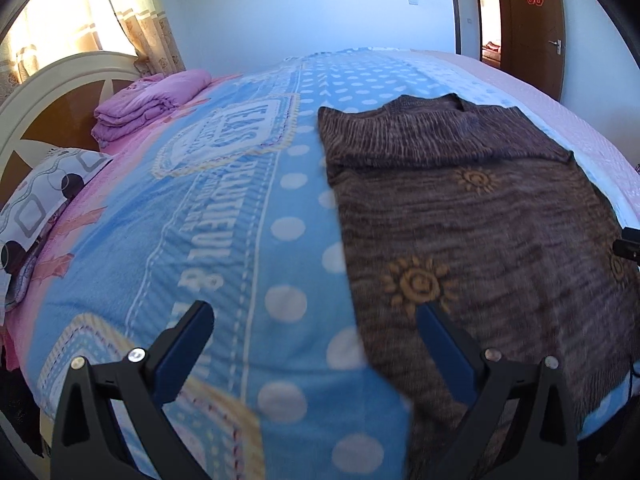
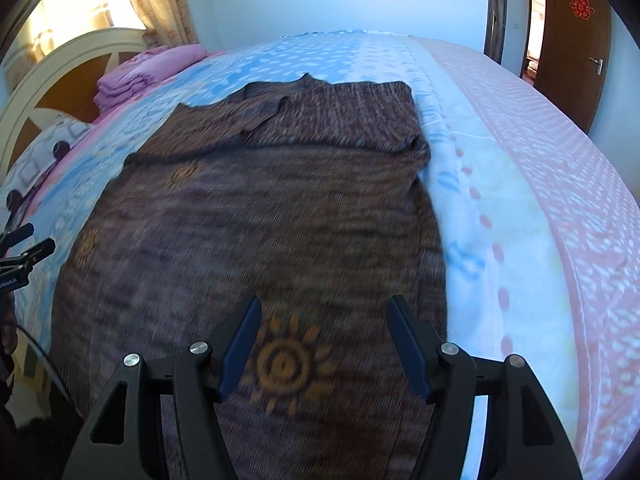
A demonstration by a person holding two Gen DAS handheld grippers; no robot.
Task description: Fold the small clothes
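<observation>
Left wrist view
- Sweater (image 1: 472,216): brown knit with orange sun motifs, lying flat on the bed's blue dotted blanket (image 1: 256,208), its sleeves already folded in across the chest, neckline at the far end.
- Left hand-held gripper (image 1: 316,320): released, jaws wide apart and empty, one finger over the blanket and one over the sweater's near left edge.
- Bystanders: a folded pink quilt (image 1: 148,104) by the headboard, well apart.

Right wrist view
- Sweater (image 2: 272,208): its body reaches toward the camera, the hem near the bed's edge.
- Right hand-held gripper (image 2: 322,320): released, nothing pinched, jaws astride a sun motif (image 2: 286,364) above the cloth.
- Handling: likely soft, limp and fairly thick; it should drape and sag when lifted, and the fleecy blanket may cling.
- Where to take hold: probably the two hem corners, pinching both layers together.
</observation>
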